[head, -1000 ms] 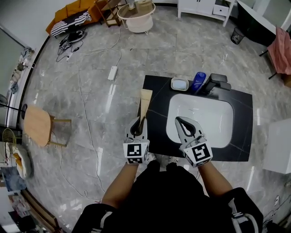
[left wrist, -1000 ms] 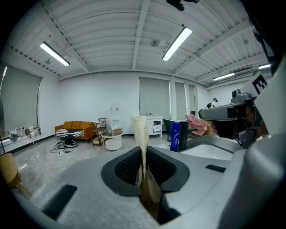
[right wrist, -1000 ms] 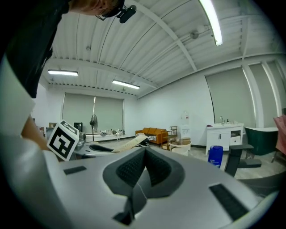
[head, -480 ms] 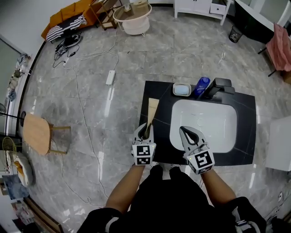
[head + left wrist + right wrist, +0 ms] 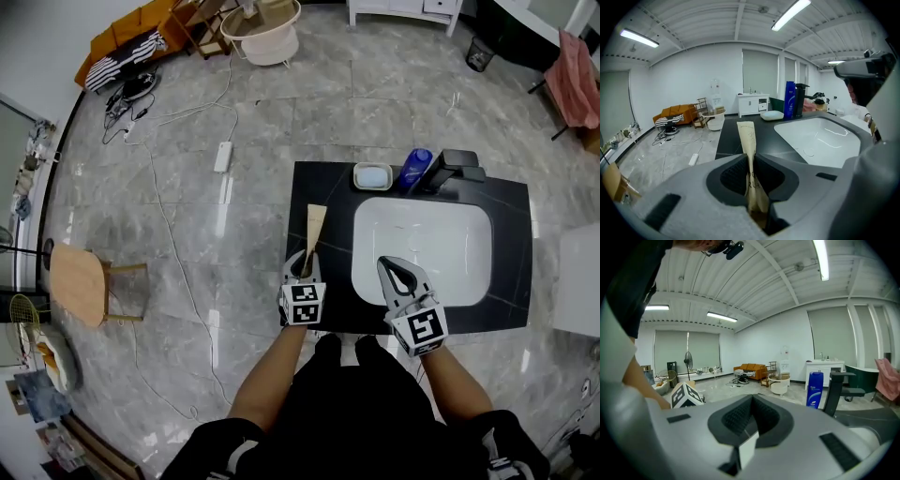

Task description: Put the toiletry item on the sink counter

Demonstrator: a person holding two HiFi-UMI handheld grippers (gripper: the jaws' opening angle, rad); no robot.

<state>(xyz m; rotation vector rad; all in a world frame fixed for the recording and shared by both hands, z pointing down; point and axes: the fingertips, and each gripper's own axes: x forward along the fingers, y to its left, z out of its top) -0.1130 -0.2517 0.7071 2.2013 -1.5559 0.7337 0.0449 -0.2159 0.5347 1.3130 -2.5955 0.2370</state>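
Left gripper (image 5: 304, 263) over black counter (image 5: 328, 187), own view shows beige sachet (image 5: 746, 140) pinched

Person wears black clothing (image 5: 347, 403); left claw (image 5: 305, 267) and right claw (image 5: 392, 272) grey-white, black ribbed pads (image 5: 736, 420), each carrying black-and-white marker cube (image 5: 304, 306).

The right gripper (image 5: 752, 400) has its two broad grey fingers (image 5: 813, 425) meeting at the tips, with nothing between them. Beyond them a tall blue plastic bottle with a white label (image 5: 815, 389) stands upright, just left of a black angular tap (image 5: 840, 389). Farther back, an orange sofa (image 5: 751, 368), a round white basket (image 5: 779, 383) and a white cabinet (image 5: 824, 366) stand on the glossy grey floor (image 5: 717, 385)
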